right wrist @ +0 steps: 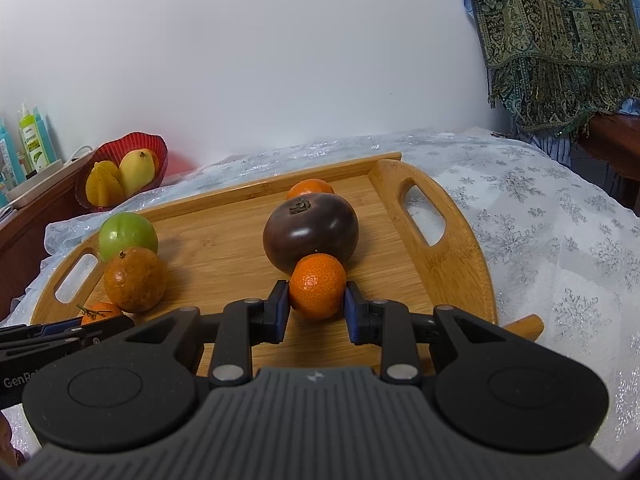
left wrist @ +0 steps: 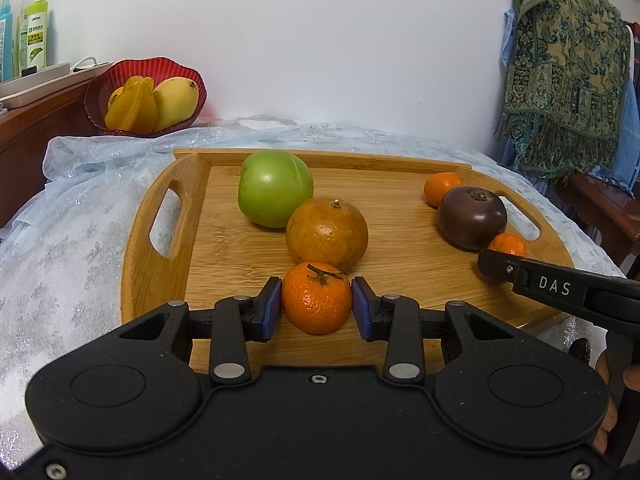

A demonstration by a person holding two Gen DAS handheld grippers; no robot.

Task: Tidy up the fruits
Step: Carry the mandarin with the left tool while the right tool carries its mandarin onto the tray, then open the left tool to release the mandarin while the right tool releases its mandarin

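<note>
Grippers each clamp a tangerine on the tray: left gripper nearer the red bowl, right gripper seemingly touching the dark fruit.

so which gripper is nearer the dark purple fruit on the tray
Right. The right gripper grips a small mandarin touching the dark purple fruit. The left gripper grips another mandarin farther across the tray.

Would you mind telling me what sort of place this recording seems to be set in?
Probably a room in a home: a wooden tray of fruit sits on a snowflake-patterned cloth, a patterned scarf hangs by the wall, and toiletry bottles stand on a side cabinet.
</note>
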